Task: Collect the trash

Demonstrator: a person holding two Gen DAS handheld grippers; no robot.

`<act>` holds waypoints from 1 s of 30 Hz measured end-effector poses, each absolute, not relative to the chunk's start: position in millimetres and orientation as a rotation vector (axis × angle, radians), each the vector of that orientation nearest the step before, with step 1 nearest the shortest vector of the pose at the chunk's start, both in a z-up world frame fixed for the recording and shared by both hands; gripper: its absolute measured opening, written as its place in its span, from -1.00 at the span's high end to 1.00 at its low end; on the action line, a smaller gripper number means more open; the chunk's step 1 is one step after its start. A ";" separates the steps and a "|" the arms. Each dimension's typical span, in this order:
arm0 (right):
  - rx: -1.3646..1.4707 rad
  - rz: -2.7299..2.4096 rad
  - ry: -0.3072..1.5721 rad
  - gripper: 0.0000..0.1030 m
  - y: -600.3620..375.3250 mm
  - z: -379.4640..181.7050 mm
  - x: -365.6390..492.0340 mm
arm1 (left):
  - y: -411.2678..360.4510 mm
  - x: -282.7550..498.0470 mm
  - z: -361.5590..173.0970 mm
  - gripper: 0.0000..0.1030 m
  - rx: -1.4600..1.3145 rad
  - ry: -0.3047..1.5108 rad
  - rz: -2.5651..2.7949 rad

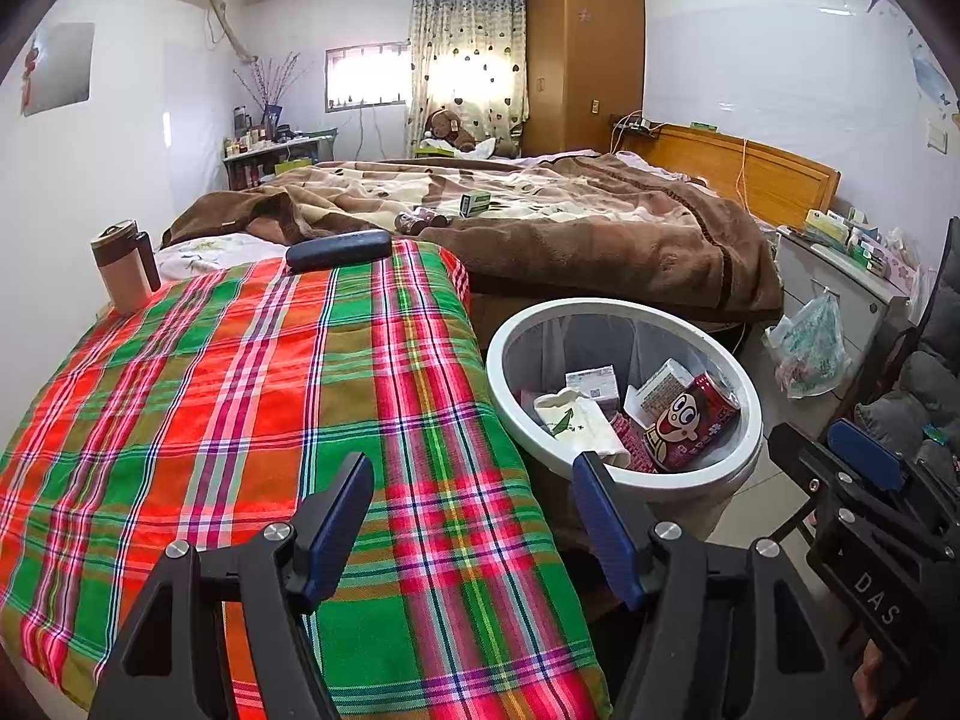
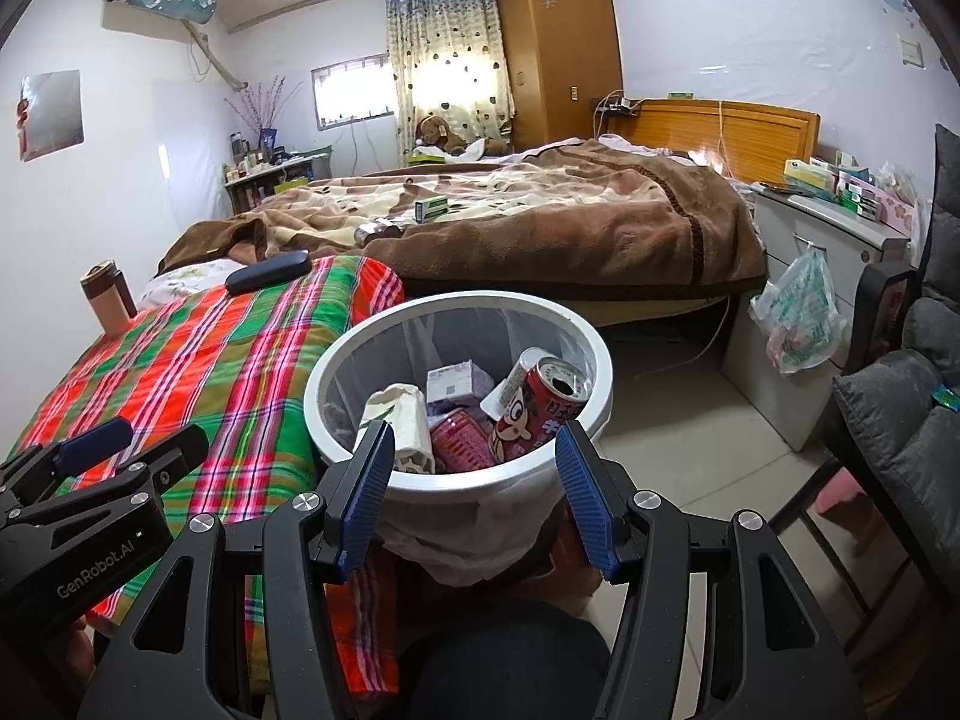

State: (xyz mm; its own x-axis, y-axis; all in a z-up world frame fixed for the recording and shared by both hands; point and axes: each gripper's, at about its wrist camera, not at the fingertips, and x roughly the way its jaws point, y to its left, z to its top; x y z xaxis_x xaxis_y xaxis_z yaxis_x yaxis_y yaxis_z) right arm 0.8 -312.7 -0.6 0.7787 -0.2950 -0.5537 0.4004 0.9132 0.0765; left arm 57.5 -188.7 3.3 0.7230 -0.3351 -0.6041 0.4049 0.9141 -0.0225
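left hand-held gripper (image 1: pixel 471 501), right hand-held gripper (image 2: pixel 474 462) — agape, empty

The right hand-held gripper (image 1: pixel 864 462) carries "DAS" in pale letters along its black body, the rest of the word cut off at the picture's edge. The left hand-held gripper (image 2: pixel 96 450) bears "GenRobot.AI" on its side. The red can (image 2: pixel 534 408) in the bin shows characters too small to read.

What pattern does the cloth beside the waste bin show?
The cloth is a red, green and pink plaid; clearest in the left wrist view.
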 end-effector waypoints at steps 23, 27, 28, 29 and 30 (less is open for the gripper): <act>0.193 -0.377 0.563 -0.12 -310.2 0.0 1.4 | -184.8 51.1 7.7 -0.33 0.114 0.638 -0.397; 0.194 -0.377 0.565 -0.12 -309.7 0.3 1.1 | -184.8 50.7 7.9 -0.33 0.113 0.639 -0.394; 0.194 -0.376 0.564 -0.12 -309.9 0.5 0.9 | -184.8 50.5 8.3 -0.33 0.113 0.638 -0.396; 0.194 -0.376 0.564 -0.12 -309.9 0.4 1.0 | -184.4 50.1 8.7 -0.33 0.112 0.638 -0.395; 0.193 -0.375 0.564 -0.12 -309.2 0.5 0.8 | -184.5 50.4 8.4 -0.33 0.112 0.639 -0.393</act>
State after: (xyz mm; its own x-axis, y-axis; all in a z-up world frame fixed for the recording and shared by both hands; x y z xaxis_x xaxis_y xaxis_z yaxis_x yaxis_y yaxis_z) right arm 0.8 -309.2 0.5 0.7798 -0.2927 -0.5533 0.3971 0.9147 0.0758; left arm 50.4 -184.5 8.4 0.7319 -0.3228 -0.6000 0.3909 0.9203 -0.0183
